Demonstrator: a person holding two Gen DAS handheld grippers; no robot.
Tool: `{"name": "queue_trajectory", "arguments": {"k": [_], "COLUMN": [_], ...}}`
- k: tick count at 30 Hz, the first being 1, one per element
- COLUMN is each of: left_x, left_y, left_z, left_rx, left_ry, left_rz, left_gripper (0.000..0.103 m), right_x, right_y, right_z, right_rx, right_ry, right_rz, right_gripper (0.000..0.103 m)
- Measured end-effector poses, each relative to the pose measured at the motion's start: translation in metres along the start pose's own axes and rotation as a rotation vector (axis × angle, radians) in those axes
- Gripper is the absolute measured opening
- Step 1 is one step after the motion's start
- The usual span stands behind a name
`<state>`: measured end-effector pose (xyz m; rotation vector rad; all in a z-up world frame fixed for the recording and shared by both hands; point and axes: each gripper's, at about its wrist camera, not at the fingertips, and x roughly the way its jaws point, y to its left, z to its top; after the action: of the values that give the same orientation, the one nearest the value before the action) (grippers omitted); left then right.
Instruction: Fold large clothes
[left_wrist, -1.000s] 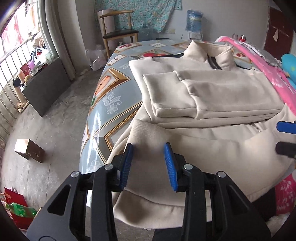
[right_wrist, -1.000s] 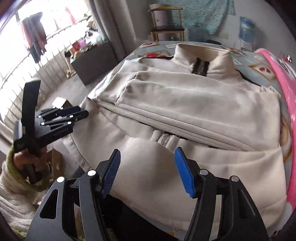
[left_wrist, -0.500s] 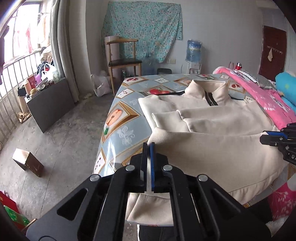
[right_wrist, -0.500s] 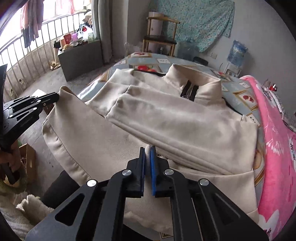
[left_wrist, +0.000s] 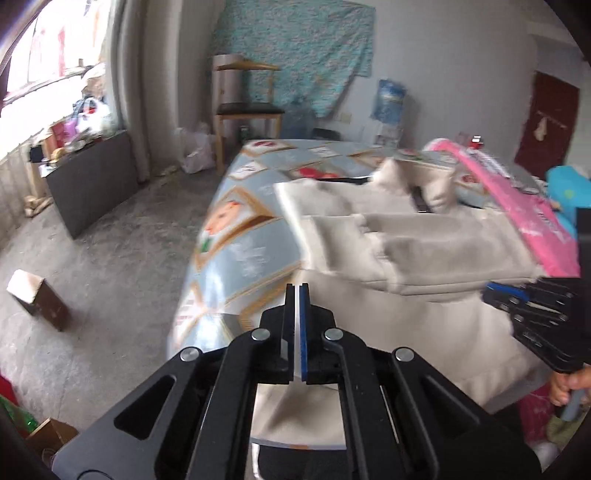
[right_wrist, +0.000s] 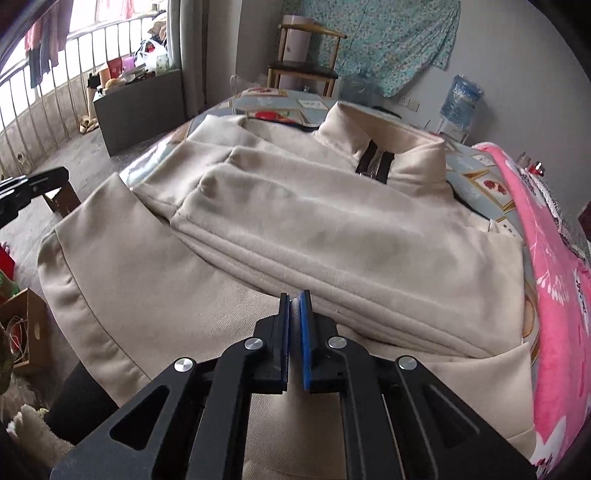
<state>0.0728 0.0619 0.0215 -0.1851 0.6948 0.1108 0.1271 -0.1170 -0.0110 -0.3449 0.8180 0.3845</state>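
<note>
While both of my hands are up over the bed, my left hand-held gripper (left_wrist: 295, 291) has its blue-padded jaws pressed together on the hem edge of the large cream fleece zip-up jacket (right_wrist: 332, 229), whose fabric passes between the pads and hangs below them at the bottom centre of the left wrist view. My right hand-held gripper (right_wrist: 295, 299) is likewise clamped on a fold of the same jacket, a sliver of cream cloth showing between its pads at the lower centre of the right wrist view.

That jacket lies spread across the bed with the glossy blue patterned cover (left_wrist: 251, 251), filling the middle of both views. Its stand-up collar with the dark zip sits toward the upper centre, the sleeves are folded in across the chest, and the lower hem section is raised toward me, its ribbed band running down the left of the right wrist view.

Along the right edge of both views lies a pink floral blanket (right_wrist: 554, 295). At the upper centre, beyond the bed, stands a wooden chair with a dark seat (left_wrist: 247, 107), and a blue water jug (right_wrist: 461, 99) is at the upper right by the wall. The left wrist view is blurred.
</note>
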Motion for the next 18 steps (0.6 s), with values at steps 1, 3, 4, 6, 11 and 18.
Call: {"name": "queue_trajectory", "arguments": {"k": [1,3,4,6,11,18], "left_x": [0.001,0.011,0.021,0.04,0.067,0.068], "left_y": [-0.008,-0.03,-0.044,-0.066,-0.095,-0.09], "left_z": [0.0,-0.004,-0.008,-0.017,-0.031,-0.029], "left_rx": [0.014,0.053,0.085,0.14,0.245,0.214], "left_ry": [0.012,0.054,0.097,0.152,0.185,0.2], "left_rz": [-0.042,-0.104,-0.139,-0.142,-0.064,-0.071], "left_gripper": [0.002,0.002,0.002,0.002,0.002,0.003], "right_x": [0.0,0.009,0.018,0.026,0.013,-0.036], "right_y": [-0.001,-0.003,-0.004,-0.005,-0.028,-0.143], "right_z": [0.001,0.0,-0.003,-0.008,-0.008,-0.033], "right_rx": [-0.002,-0.003,-0.001,-0.006,0.084,0.389], "right_ry": [-0.007,-0.002,0.007,0.001,-0.018,-0.027], "right_rz": [0.0,0.003,0.003,-0.002,0.086,0.063], "right_gripper": [0.005,0.005,0.005,0.005,0.006,0.046]}}
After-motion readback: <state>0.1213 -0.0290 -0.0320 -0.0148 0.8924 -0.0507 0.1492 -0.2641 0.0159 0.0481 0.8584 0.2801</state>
